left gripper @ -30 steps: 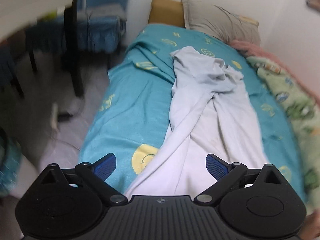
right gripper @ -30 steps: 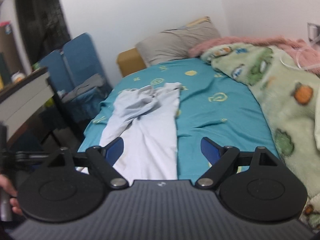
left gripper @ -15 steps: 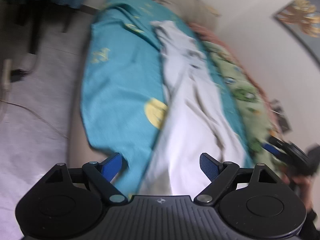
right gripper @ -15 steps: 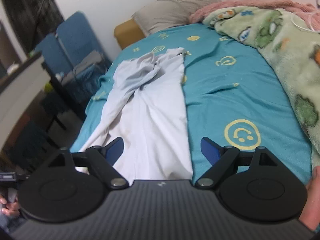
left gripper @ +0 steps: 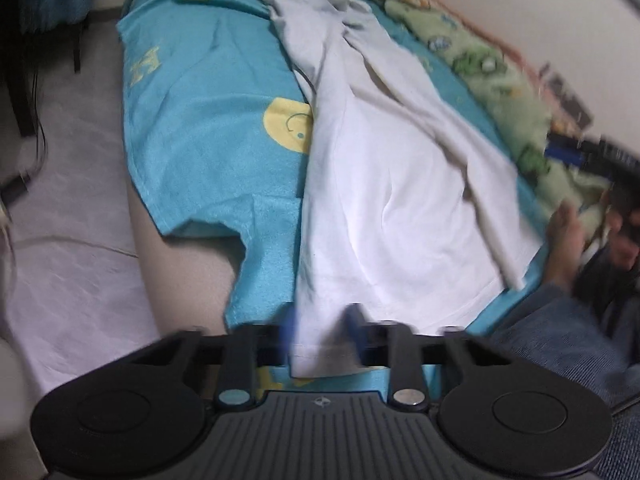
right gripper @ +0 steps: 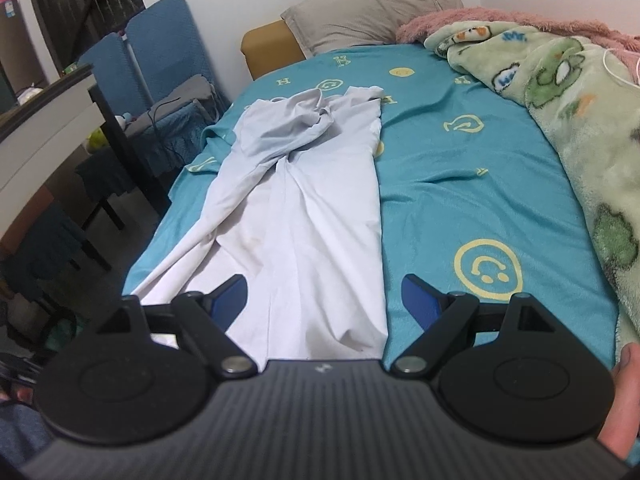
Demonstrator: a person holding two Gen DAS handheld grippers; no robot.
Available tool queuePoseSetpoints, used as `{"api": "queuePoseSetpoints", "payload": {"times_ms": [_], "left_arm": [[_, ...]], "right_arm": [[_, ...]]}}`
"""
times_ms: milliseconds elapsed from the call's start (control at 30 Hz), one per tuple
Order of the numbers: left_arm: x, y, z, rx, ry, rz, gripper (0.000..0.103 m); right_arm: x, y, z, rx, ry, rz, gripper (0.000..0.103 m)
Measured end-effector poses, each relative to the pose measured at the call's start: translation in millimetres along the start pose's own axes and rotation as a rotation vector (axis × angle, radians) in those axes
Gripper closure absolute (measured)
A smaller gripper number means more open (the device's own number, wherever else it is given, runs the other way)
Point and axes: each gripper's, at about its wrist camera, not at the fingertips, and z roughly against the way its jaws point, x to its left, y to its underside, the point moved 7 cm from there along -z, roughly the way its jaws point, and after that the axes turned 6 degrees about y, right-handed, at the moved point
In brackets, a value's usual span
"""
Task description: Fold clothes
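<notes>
A white T-shirt [right gripper: 304, 216] lies lengthwise on a bed with a teal sheet [right gripper: 460, 168], its top end crumpled towards the pillows. In the left wrist view the shirt [left gripper: 392, 184] runs up the frame, and my left gripper [left gripper: 322, 334] has its blue pads closed in on the shirt's near left hem corner at the bed's foot. My right gripper [right gripper: 322, 298] is open and empty, its fingers either side of the shirt's near right hem corner. It also shows blurred at the right of the left wrist view [left gripper: 588, 156].
A green patterned blanket [right gripper: 580, 112] and a pink one lie along the bed's right side. A grey pillow [right gripper: 376, 8] is at the head. Blue chairs [right gripper: 156, 48] and a dark table [right gripper: 56, 120] stand left of the bed, with bare floor [left gripper: 72, 200].
My left gripper has swung down to the foot of the bed and closed on the shirt's hem corner. My right gripper has moved down closer to the near hem, still open.
</notes>
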Motion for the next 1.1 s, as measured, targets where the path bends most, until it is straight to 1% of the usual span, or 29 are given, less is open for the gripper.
{"api": "queuePoseSetpoints", "payload": {"times_ms": [33, 67, 133, 200, 233, 267, 333, 400, 433, 500, 567, 667, 733, 767, 833, 933, 967, 1067, 1100], "left_arm": [[-5, -2, 1, 0.023, -0.037, -0.044, 0.097], [-12, -5, 2, 0.042, -0.089, -0.096, 0.099], [-29, -9, 3, 0.091, -0.173, -0.206, 0.1], [-54, -13, 7, 0.126, -0.259, -0.342, 0.101], [-67, -15, 9, 0.136, -0.285, -0.398, 0.101], [-81, -18, 11, 0.14, -0.308, -0.438, 0.101], [-108, -24, 15, 0.147, -0.356, -0.517, 0.101], [-131, -30, 19, 0.148, -0.415, -0.552, 0.101], [-142, -33, 21, 0.148, -0.443, -0.569, 0.101], [-161, -40, 19, 0.14, -0.466, -0.568, 0.101], [-175, -46, 14, 0.127, -0.518, -0.558, 0.101], [-195, -51, 10, 0.095, -0.577, -0.569, 0.102], [-209, -53, 9, 0.069, -0.593, -0.576, 0.102], [-217, -54, 8, 0.052, -0.594, -0.572, 0.102], [-231, -53, 4, 0.033, -0.573, -0.568, 0.102], [-247, -48, -13, 0.035, -0.533, -0.572, 0.102], [-250, -47, -21, 0.03, -0.535, -0.58, 0.102], [-254, -54, -34, -0.018, -0.554, -0.571, 0.102], [-257, -57, -38, -0.024, -0.54, -0.566, 0.102]], "right_arm": [[0, 0, 0, -0.002, 0.003, 0.0, 0.018], [0, -1, 1, -0.004, 0.007, 0.0, 0.018], [0, -3, 5, -0.034, 0.027, 0.014, 0.018], [-2, -7, 11, -0.074, 0.039, 0.011, 0.018], [-3, -9, 14, -0.094, 0.042, 0.005, 0.018], [-5, -11, 18, -0.113, 0.044, -0.001, 0.018], [-11, -14, 20, -0.122, 0.037, -0.027, 0.018], [-15, -15, 19, -0.111, 0.028, -0.049, 0.018], [-16, -15, 18, -0.11, 0.031, -0.051, 0.018], [-17, -16, 18, -0.114, 0.038, -0.046, 0.018], [-17, -16, 19, -0.122, 0.049, -0.033, 0.018], [-19, -15, 20, -0.123, 0.053, -0.031, 0.018], [-22, -15, 20, -0.117, 0.05, -0.041, 0.018], [-24, -15, 19, -0.113, 0.049, -0.048, 0.018], [-27, -15, 18, -0.104, 0.043, -0.062, 0.018], [-30, -13, 16, -0.091, 0.021, -0.09, 0.018], [-30, -13, 15, -0.086, 0.014, -0.097, 0.018], [-30, -11, 13, -0.068, -0.005, -0.112, 0.018], [-30, -10, 13, -0.062, -0.01, -0.118, 0.018]]}}
